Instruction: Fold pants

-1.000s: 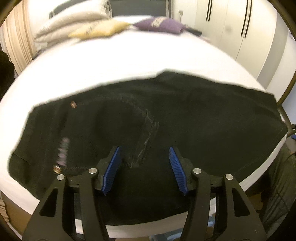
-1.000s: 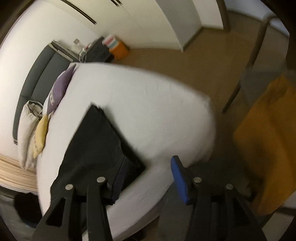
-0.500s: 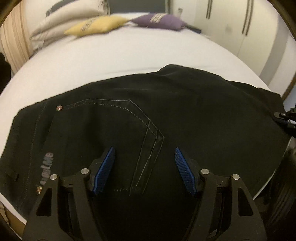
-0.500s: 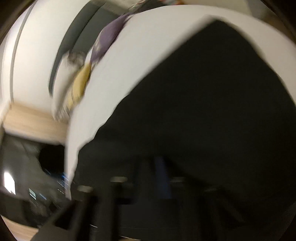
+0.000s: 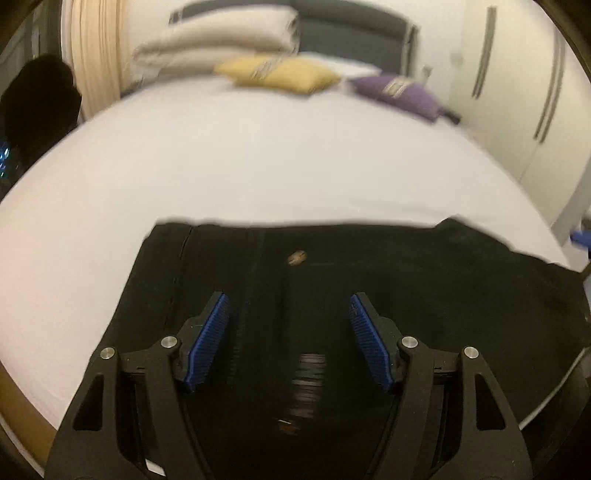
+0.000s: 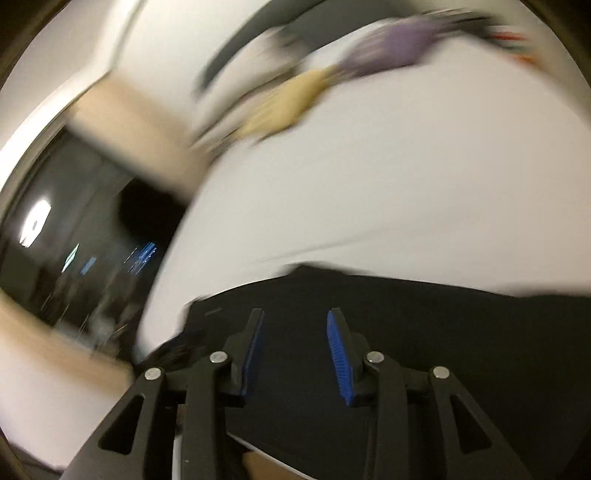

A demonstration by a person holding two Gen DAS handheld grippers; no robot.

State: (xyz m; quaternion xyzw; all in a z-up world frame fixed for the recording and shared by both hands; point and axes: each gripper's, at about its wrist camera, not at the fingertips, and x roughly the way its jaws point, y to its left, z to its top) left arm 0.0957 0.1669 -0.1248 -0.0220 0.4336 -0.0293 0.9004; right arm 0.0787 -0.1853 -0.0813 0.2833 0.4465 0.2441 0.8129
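While the black pants (image 5: 369, 295) lie flat along the bed's (image 5: 258, 158) near edge, the left gripper (image 5: 288, 332) has been swung toward the waistband, wide and empty; the right gripper (image 6: 295, 350), half-spread, has been brought over the cloth, suggesting a fold being set up.

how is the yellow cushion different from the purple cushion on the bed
The mustard-yellow fabric cushion lies nearer the stacked cream pillows; the purple fabric cushion lies further right, toward the white wardrobe doors. The yellow one looks flatter and wider, the purple one plumper. Both rest at the head of the white bed and carry a pale label.
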